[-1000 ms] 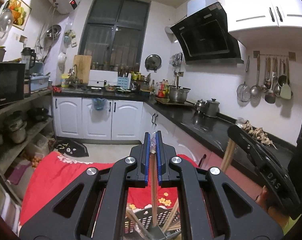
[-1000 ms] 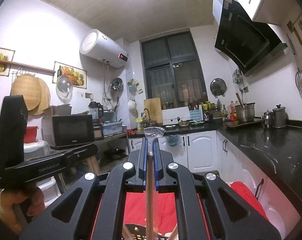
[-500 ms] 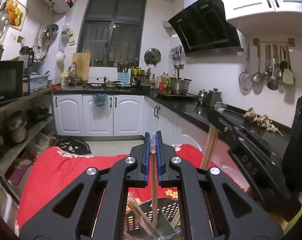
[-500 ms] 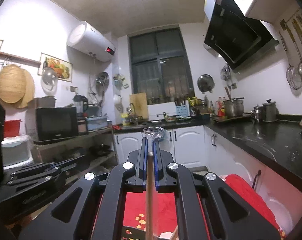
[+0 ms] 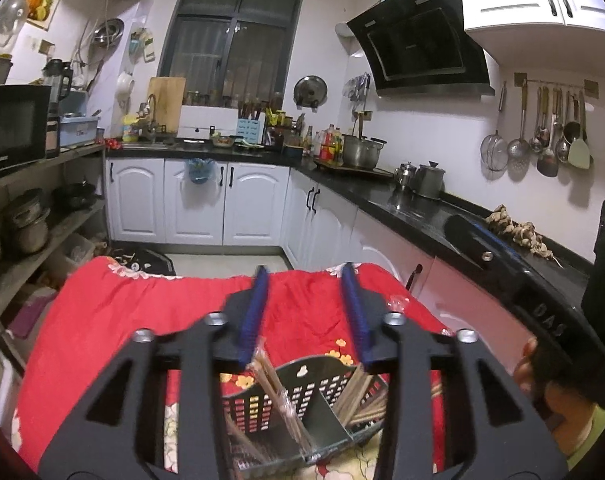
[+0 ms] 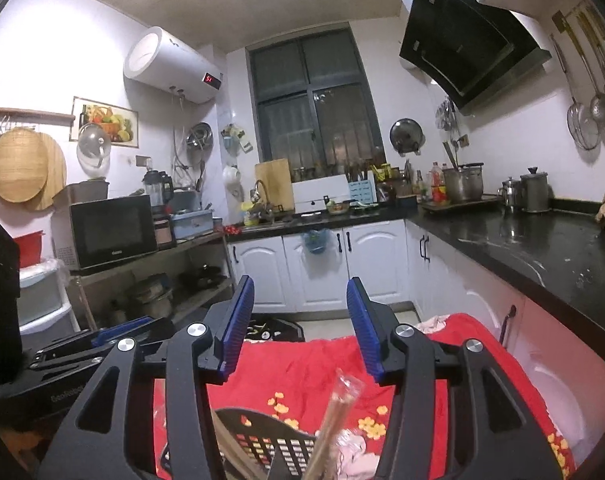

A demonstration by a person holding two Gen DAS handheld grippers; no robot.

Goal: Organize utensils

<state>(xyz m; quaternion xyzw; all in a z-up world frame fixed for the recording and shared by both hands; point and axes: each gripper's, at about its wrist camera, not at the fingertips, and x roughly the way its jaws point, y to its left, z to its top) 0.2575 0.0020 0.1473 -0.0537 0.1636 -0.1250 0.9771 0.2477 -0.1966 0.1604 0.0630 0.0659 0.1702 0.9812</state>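
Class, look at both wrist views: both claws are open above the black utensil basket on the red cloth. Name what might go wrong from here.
1. The wrapped chopsticks lean at an angle out of the basket, so they might tip out.
2. The basket sits on a wrinkled red cloth and could shift if knocked.
3. The left claw and right claw hang close together and could collide.

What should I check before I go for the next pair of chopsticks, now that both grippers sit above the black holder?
1. Left gripper open and empty: ok.
2. Right gripper open and empty: ok.
3. Wrapped chopsticks inside the black holder: ok, they lean against the divider.
4. Chopsticks below the right gripper clear of its fingers: ok.
5. Holder upright on the red cloth: ok.
6. Further loose utensils to collect: cannot tell, none in view.
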